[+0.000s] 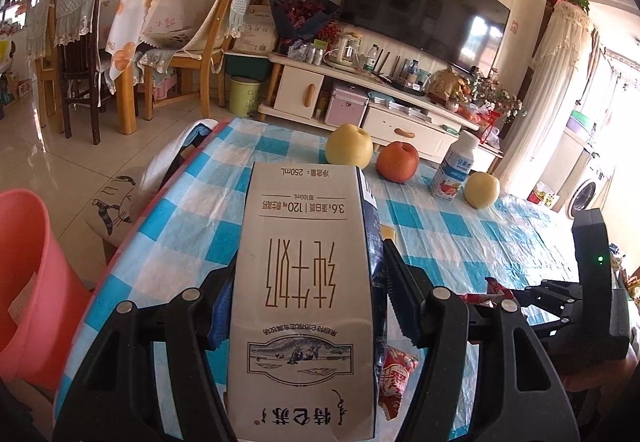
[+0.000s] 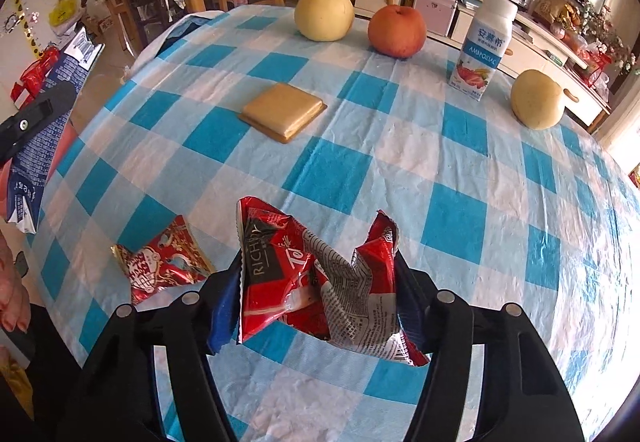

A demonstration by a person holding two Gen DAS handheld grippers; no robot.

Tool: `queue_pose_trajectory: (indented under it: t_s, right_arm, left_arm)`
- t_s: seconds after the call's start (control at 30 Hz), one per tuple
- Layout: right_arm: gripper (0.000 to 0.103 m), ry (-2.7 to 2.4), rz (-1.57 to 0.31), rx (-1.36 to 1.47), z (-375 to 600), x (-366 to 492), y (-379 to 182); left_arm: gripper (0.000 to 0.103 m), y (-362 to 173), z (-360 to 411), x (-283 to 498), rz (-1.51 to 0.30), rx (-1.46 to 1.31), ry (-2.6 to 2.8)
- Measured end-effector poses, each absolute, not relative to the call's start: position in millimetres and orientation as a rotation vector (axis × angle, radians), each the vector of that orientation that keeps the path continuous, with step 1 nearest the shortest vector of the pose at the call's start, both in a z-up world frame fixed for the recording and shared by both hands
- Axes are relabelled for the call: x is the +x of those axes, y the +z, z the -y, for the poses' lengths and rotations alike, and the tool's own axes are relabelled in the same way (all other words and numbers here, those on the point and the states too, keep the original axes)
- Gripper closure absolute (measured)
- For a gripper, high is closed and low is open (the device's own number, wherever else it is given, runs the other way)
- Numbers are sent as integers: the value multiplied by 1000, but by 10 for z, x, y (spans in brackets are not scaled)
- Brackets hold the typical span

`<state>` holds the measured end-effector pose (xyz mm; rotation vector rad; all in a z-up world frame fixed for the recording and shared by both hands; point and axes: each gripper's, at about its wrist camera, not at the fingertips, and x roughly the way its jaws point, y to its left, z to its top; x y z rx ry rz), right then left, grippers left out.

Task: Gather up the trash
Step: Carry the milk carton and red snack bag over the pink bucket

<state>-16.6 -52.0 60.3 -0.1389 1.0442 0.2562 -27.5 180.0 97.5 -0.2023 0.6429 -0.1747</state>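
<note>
- left wrist view: left gripper [image 1: 306,306] clamped on milk carton [image 1: 304,282], carton upright between the jaws; pink bin [image 1: 28,282] off to its left.
- right wrist view: right gripper [image 2: 318,282] clamped on crumpled red wrapper [image 2: 320,274], held above the checked tablecloth [image 2: 440,161]; second red wrapper [image 2: 162,262] lies just left of it.

**Carton and wrapper lifted, one wrapper still lying flat**

The milk carton [image 1: 304,302] is a tall white box with brown characters and a dark blue side panel. It is upside down to the left wrist camera, gripped at both sides by the fingers [image 1: 394,274], clear of the checked surface [image 1: 480,242].

The crumpled red wrapper [image 2: 316,278] has a black band, white lettering and a silver patch of fine print. It is folded on itself, pinched between fingers [image 2: 404,282] and raised above the surface.

A second, smaller red wrapper [image 2: 164,260] with white and gold print lies flat on the surface, just left of the raised one.

The pink bin [image 1: 28,282] stands off the surface's left edge.
</note>
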Motion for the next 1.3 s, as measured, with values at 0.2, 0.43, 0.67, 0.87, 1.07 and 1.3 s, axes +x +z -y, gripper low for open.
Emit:
queue_pose_trajectory:
  t_s: [0.2, 0.43, 0.67, 0.87, 1.07, 1.3]
  right_arm:
    - [38, 293, -985, -145, 274, -210, 774]
    - [38, 341, -935, -136, 3, -261, 947]
    - [38, 403, -905, -150, -354, -304, 1075]
    - [38, 440, -902, -157, -617, -302, 1107]
    - [38, 485, -892, -168, -896, -310, 1155]
    - [38, 533, -888, -195, -1234, -317, 1171]
  left_arm:
    - [38, 1028, -1995, -298, -626, -214, -114]
    - [38, 1076, -2261, -341, -602, -253, -43]
    - [38, 1104, -2531, -394, -583, -303, 25]
    - [38, 1111, -2762, -414, -569, -371, 91]
    - [38, 1104, -3022, -446, -553, -442, 161]
    - [38, 1090, -3313, -528, -534, -508, 229]
